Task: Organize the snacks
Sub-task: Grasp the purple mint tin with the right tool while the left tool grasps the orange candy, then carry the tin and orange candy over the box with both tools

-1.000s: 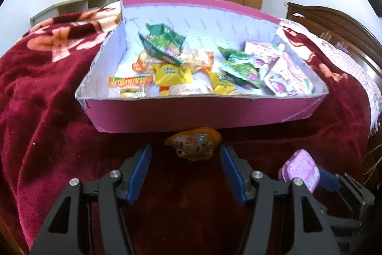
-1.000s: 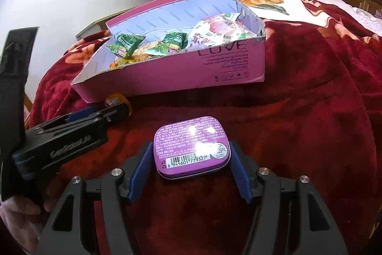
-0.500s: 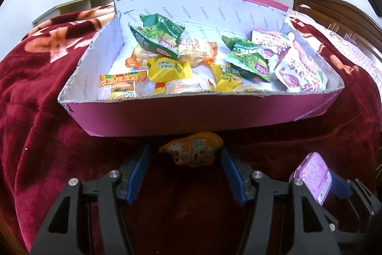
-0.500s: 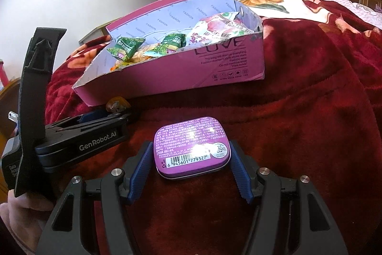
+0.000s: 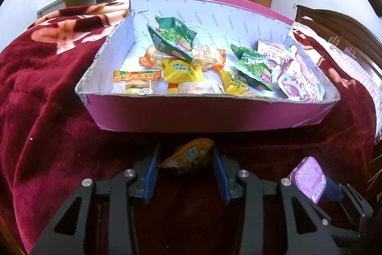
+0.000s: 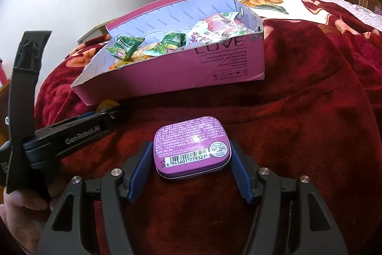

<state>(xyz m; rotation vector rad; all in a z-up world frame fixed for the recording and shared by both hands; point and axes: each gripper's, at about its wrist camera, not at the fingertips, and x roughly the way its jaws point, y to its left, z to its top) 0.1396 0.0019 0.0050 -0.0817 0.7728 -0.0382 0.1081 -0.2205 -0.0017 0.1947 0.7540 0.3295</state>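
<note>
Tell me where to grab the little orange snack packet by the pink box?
Grip the small orange snack packet across its two short ends, coming from the near side, away from the pink cardboard box. It lies crosswise between the closing left gripper fingers.

box [image 5: 207, 116] on blanket [image 5: 47, 111] | packets [image 5: 181, 71] in box | tin [image 6: 192, 146] before box

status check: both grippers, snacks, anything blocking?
Left gripper closing on orange snack pack. Right gripper clamps purple tin. Pink box just ahead, path clear.
</note>
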